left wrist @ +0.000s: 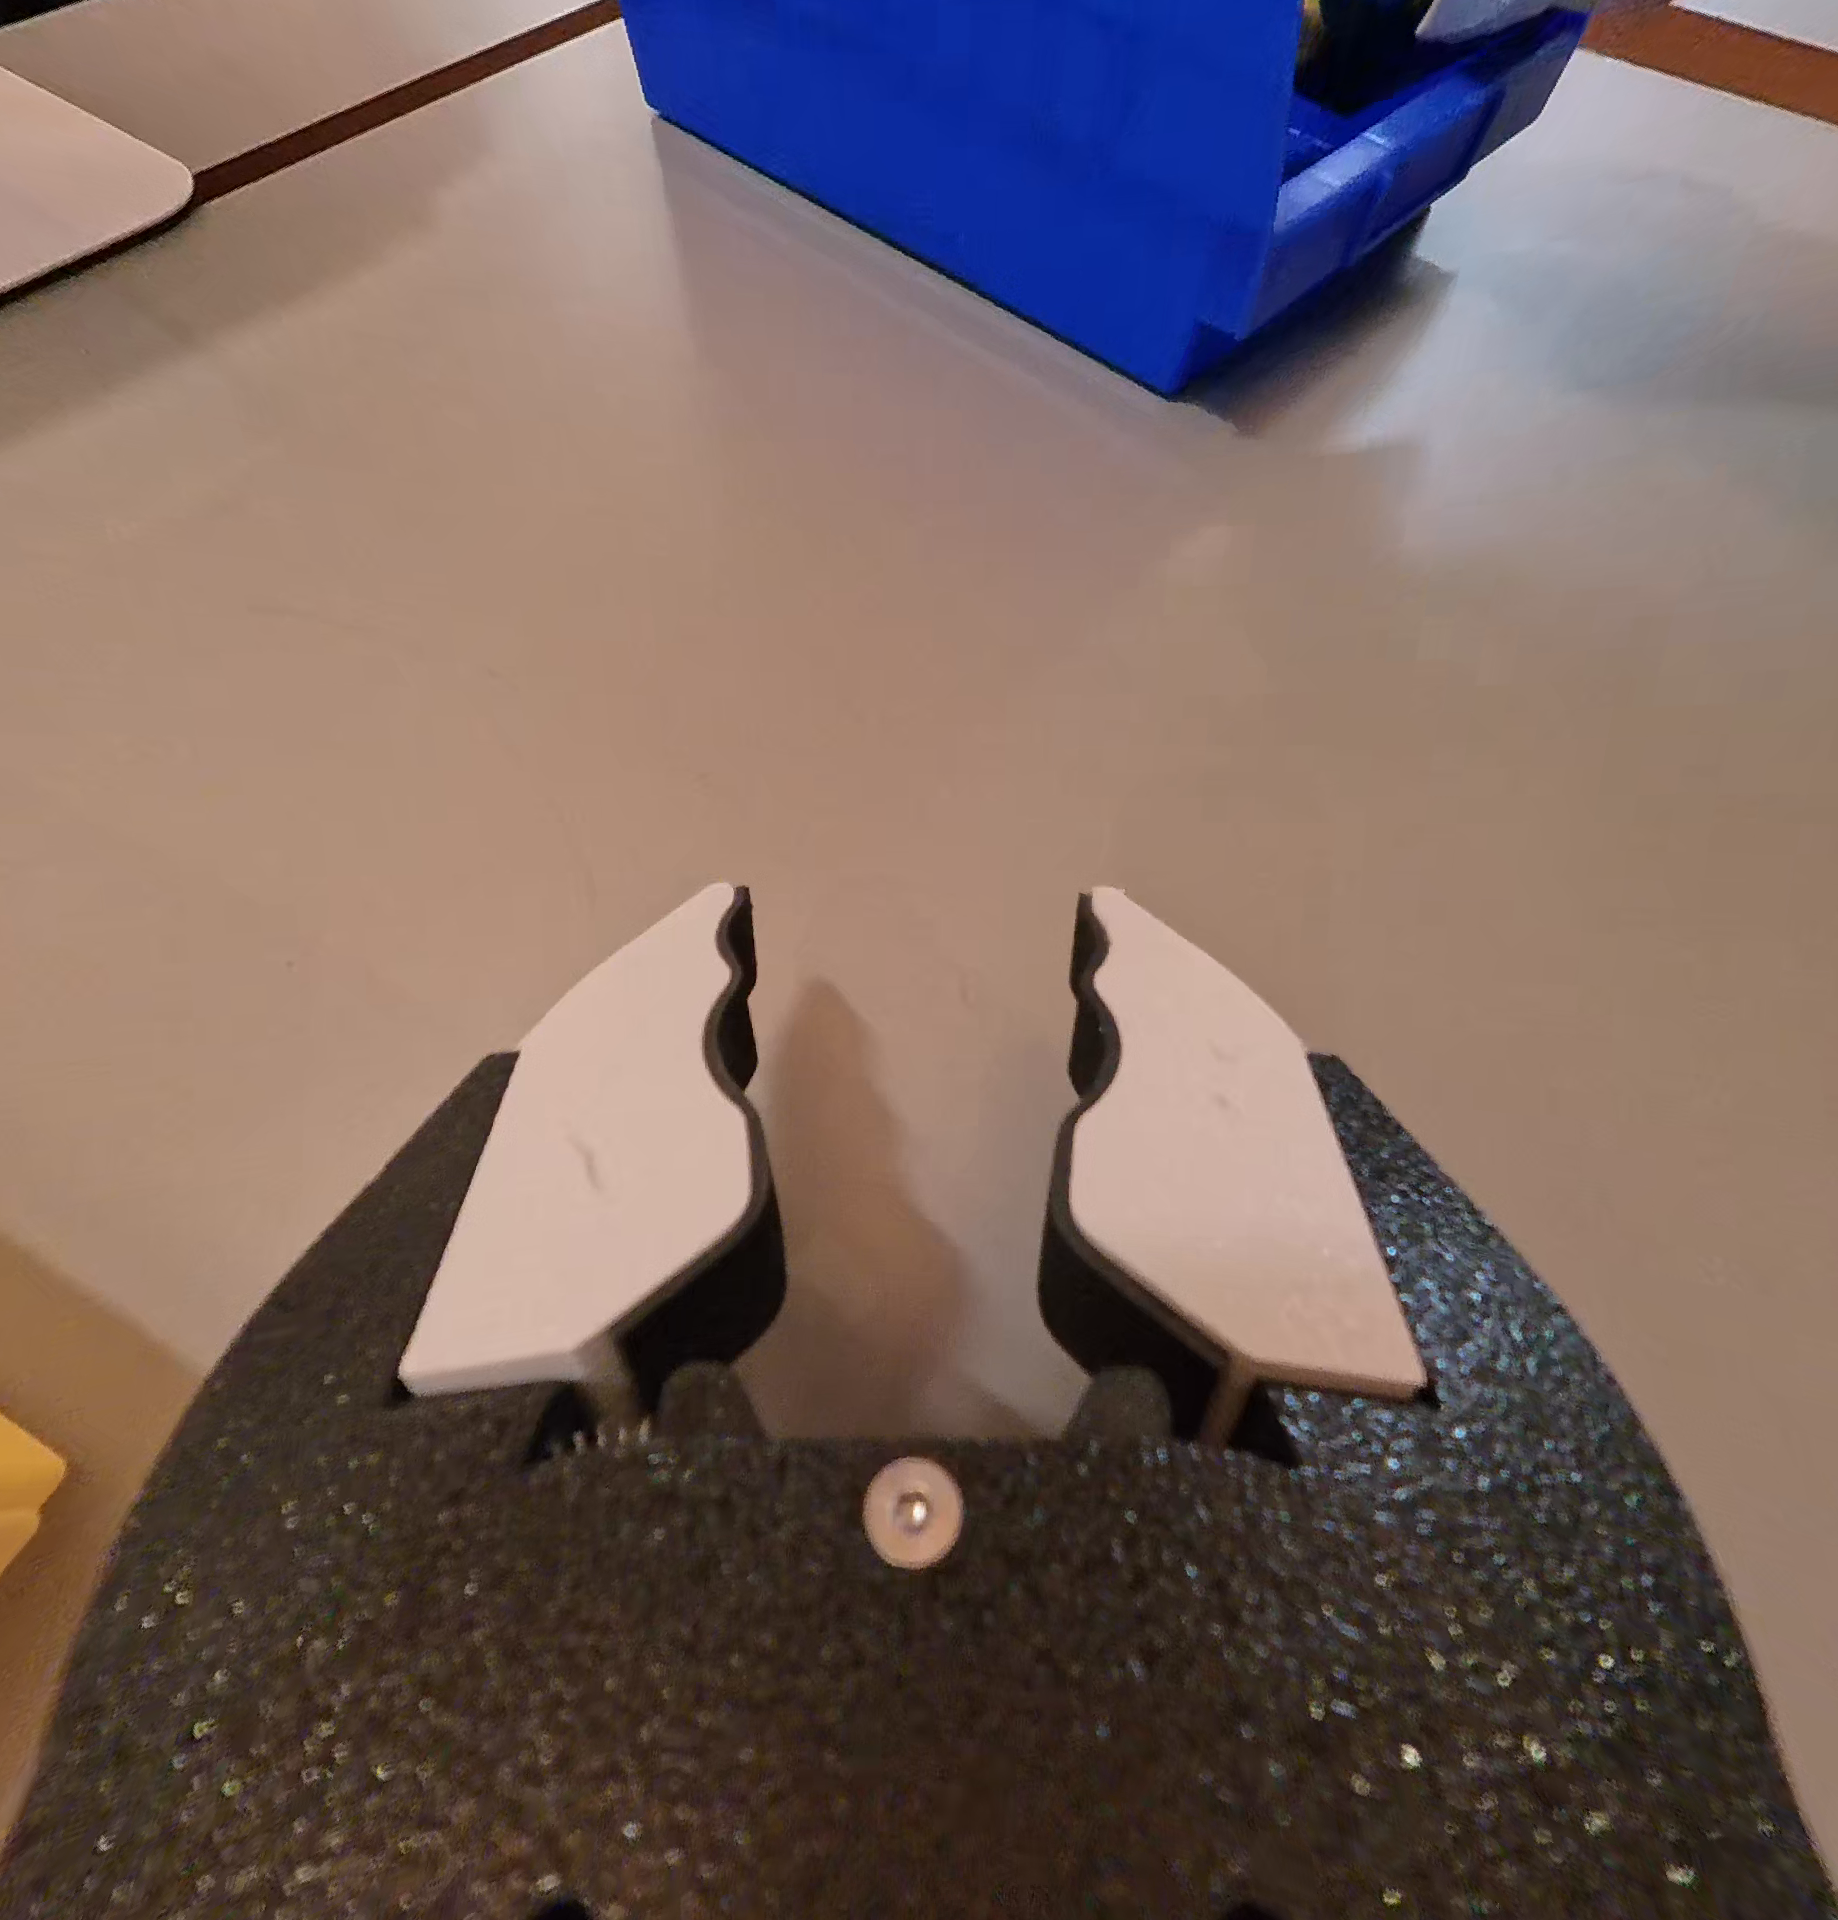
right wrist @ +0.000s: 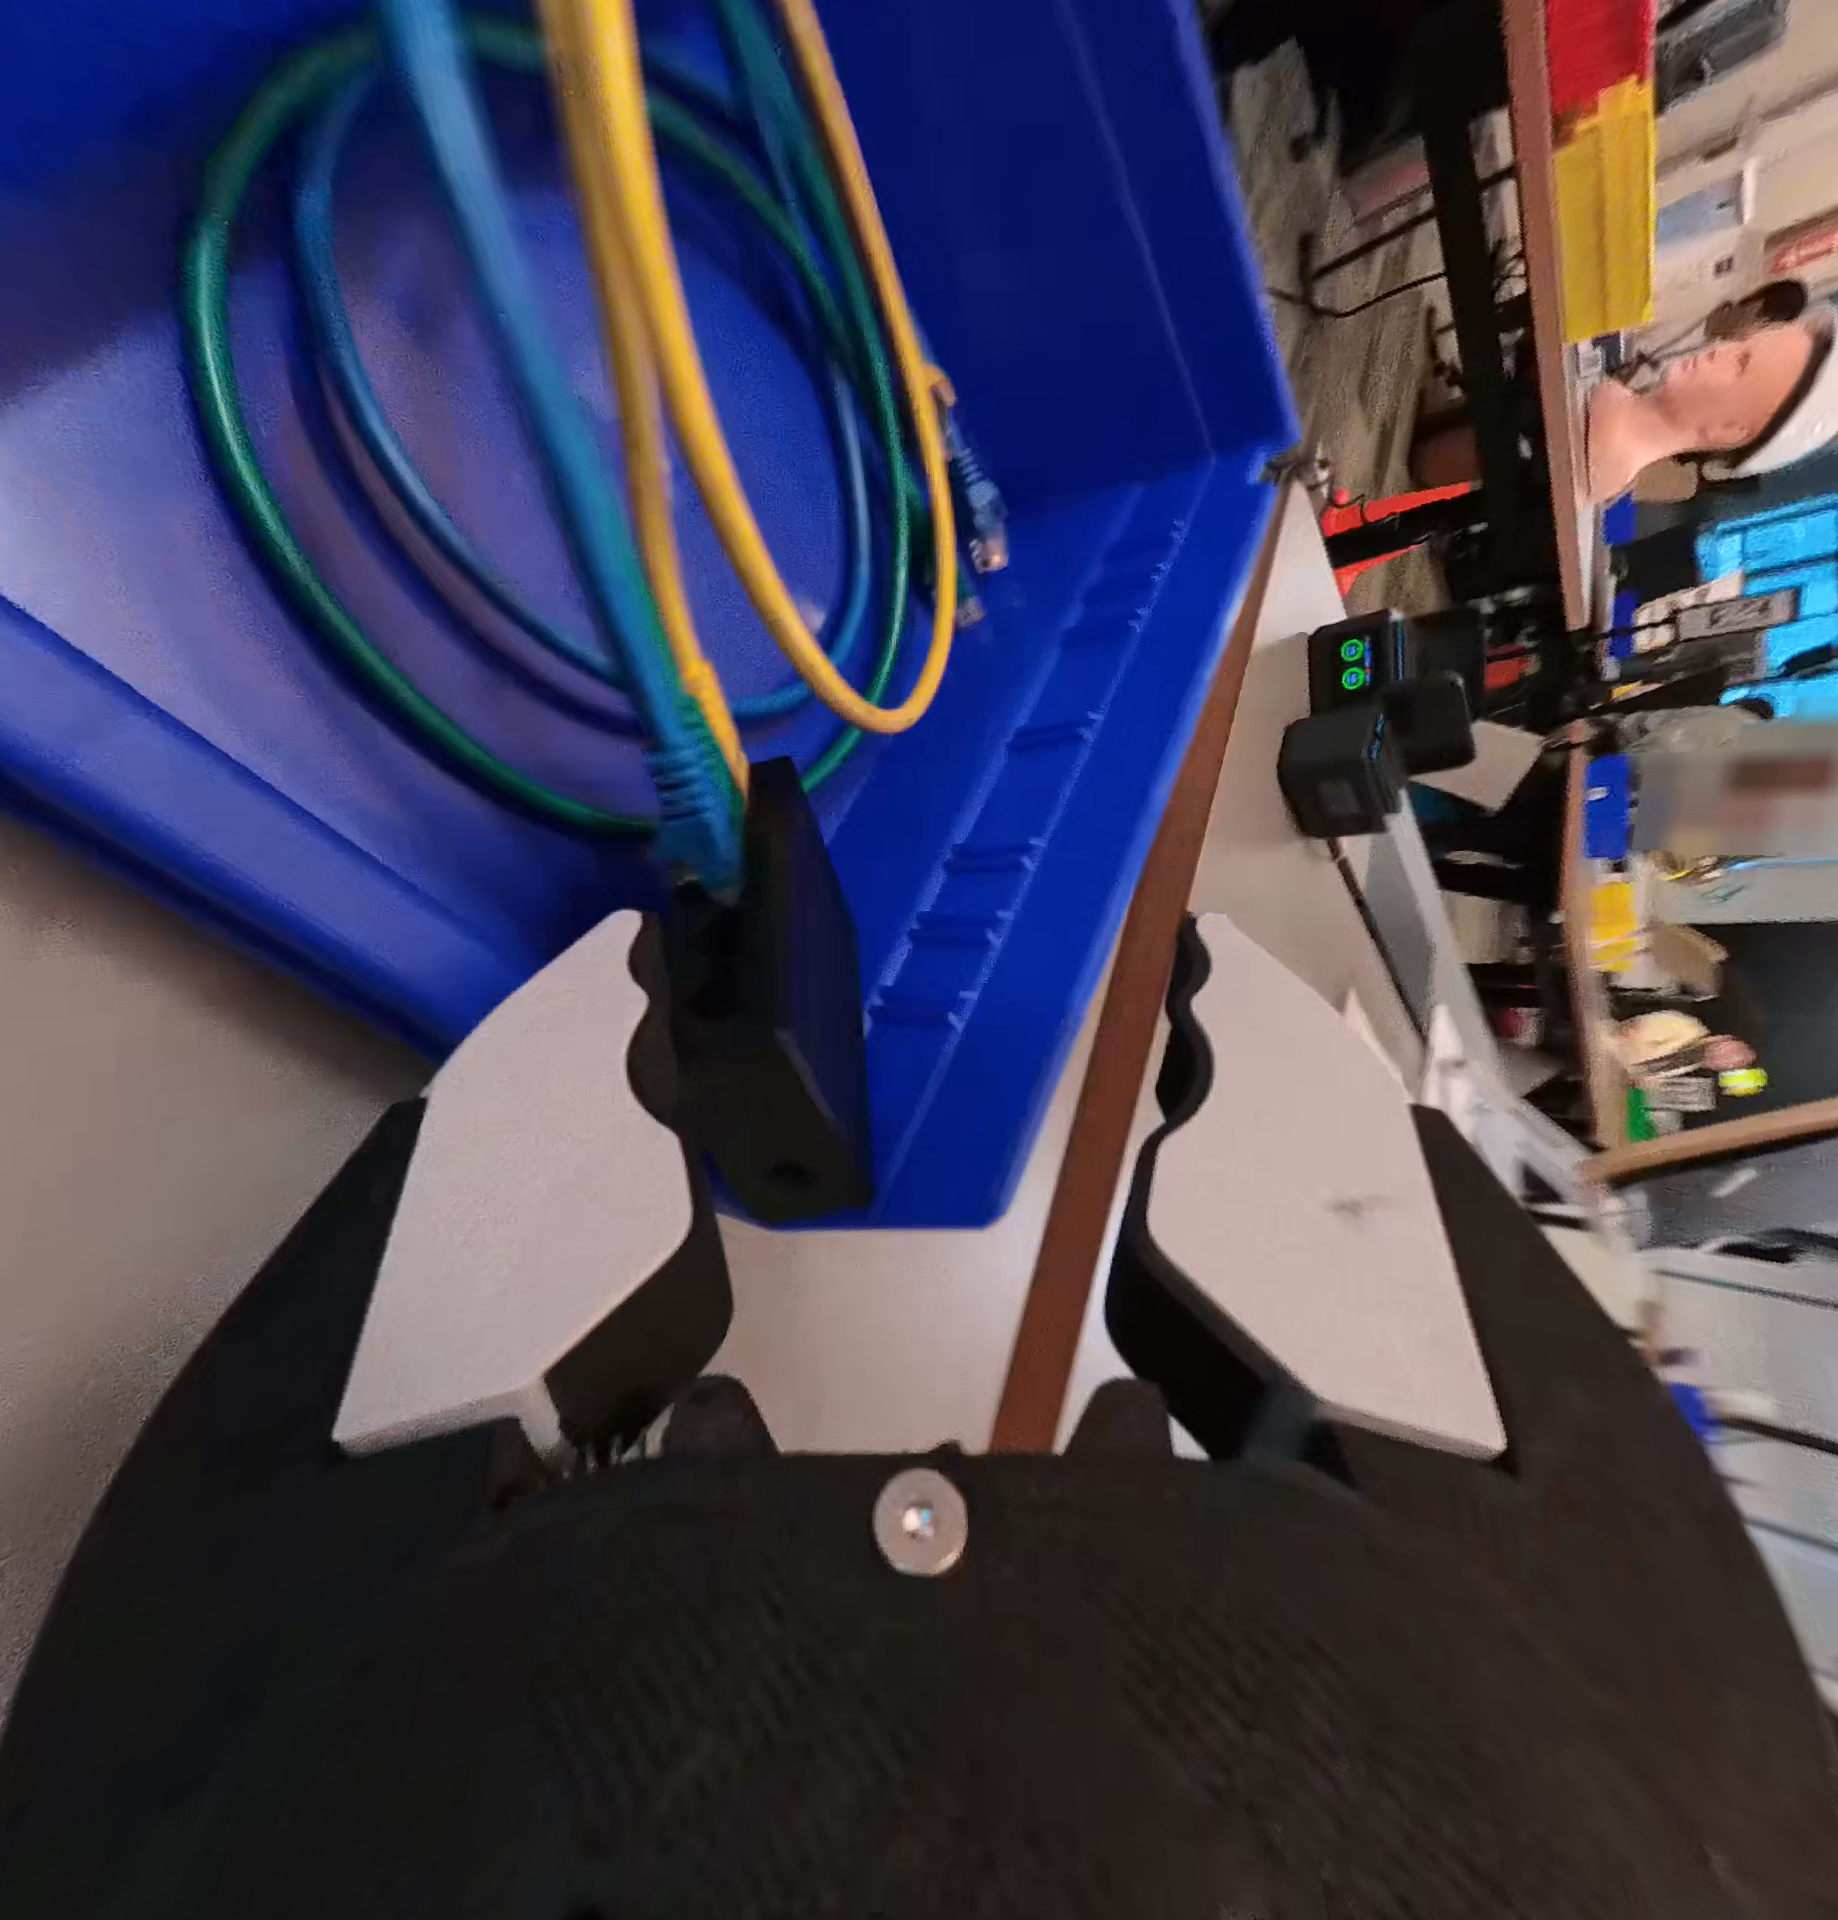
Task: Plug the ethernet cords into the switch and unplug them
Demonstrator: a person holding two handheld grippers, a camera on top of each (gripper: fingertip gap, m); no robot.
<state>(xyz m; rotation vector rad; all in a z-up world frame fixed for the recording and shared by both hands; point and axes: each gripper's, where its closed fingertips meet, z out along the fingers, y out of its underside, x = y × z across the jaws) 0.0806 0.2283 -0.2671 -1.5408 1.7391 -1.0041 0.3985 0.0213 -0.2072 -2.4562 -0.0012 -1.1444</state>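
In the right wrist view a small black switch (right wrist: 790, 997) lies against the inner face of the left finger of my right gripper (right wrist: 915, 935). The jaws stand wide apart and the other finger is clear of it. A blue cord (right wrist: 541, 416) and a yellow cord (right wrist: 624, 312) run into the switch's far end. A green cord (right wrist: 219, 416) lies coiled with them in the blue bin (right wrist: 1050, 312). My left gripper (left wrist: 913, 904) is open and empty over the grey table (left wrist: 686, 623), with the blue bin (left wrist: 946, 156) ahead of it.
A pale flat pad (left wrist: 53, 187) lies at the table's far left and a yellow object (left wrist: 1, 1475) at the near left. In the right wrist view the brown table edge (right wrist: 1123, 1039) runs beside the bin, and small black cameras (right wrist: 1341, 769) stand past it before cluttered shelves.
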